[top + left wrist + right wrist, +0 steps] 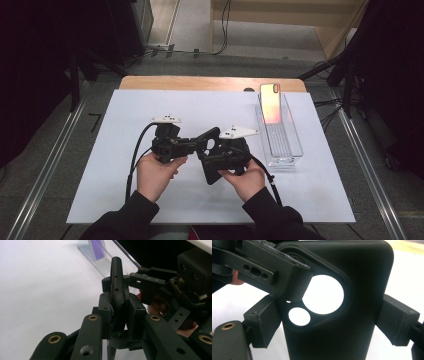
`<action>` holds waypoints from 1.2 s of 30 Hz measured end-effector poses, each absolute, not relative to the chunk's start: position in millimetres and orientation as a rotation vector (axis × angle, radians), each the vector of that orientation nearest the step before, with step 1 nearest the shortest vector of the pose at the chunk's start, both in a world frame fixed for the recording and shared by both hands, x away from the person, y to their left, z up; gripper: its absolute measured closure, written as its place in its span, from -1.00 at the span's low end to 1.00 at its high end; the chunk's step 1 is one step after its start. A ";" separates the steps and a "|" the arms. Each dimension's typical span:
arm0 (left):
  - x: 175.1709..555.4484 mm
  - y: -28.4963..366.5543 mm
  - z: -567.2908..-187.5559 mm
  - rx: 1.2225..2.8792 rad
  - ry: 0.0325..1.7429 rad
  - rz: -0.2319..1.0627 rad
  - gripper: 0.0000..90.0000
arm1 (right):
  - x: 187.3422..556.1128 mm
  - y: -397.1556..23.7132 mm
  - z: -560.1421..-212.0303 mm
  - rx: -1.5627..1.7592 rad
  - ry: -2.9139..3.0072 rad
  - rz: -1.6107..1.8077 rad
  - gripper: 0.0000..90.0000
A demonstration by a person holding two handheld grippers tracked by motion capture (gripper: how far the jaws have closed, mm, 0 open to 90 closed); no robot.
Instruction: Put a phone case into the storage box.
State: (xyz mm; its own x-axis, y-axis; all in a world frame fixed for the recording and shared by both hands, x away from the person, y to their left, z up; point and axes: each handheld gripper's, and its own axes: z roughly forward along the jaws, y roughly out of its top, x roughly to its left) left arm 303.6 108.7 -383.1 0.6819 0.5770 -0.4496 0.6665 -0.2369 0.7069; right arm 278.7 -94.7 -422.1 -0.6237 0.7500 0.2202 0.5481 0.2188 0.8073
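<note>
Both grippers met on the black phone case (212,156) above mid-table: left gripper (117,315) clamped its thin edge, right gripper's (324,322) spread pads flanked its width, long axis along the right gripper's jaws

Phone case (212,156): matte black, plain, no pattern; camera cutouts show white through them. Both grippers, left (199,145) and right (218,159): black bodies, brass-coloured rivets, pale grey top plates, black cables. Table sheet (125,190): plain white; far edge of table light wood. Tray (295,150) at right: clear, ribbed floor. Phone (270,102) standing in it: glossy, orange-pink sheen. Sleeves (122,217): black.
</note>
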 end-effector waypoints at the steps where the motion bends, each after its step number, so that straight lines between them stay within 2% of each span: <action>1: 303.5 108.9 -383.1 1.918 0.962 -0.114 0.71 | 279.5 -95.3 -421.8 1.236 2.280 1.367 -0.73; 2: 303.0 109.3 -382.3 1.913 0.954 -0.099 0.67 | 279.6 -95.7 -421.4 1.232 2.284 1.365 -0.72; 4: 302.9 110.8 -379.7 1.915 0.944 -0.082 0.41 | 279.6 -96.4 -420.9 1.223 2.285 1.353 -0.72; 6: 303.4 114.3 -376.5 1.896 0.943 -0.099 0.29 | 280.5 -98.1 -421.0 1.229 2.281 1.345 -0.72; 15: 305.0 127.8 -370.4 1.898 0.924 -0.148 0.01 | 287.9 -115.1 -418.5 1.234 2.273 1.362 -0.72; 22: 304.7 133.8 -375.2 1.968 0.781 -0.177 -0.29 | 292.4 -127.0 -413.6 1.159 2.328 1.417 -0.72; 29: 298.5 138.3 -387.0 2.052 0.672 -0.120 -0.33 | 294.6 -134.0 -410.2 1.095 2.388 1.440 -0.72; 36: 292.1 142.7 -405.3 2.094 0.643 -0.086 -0.33 | 294.1 -137.2 -408.7 1.068 2.414 1.464 -0.73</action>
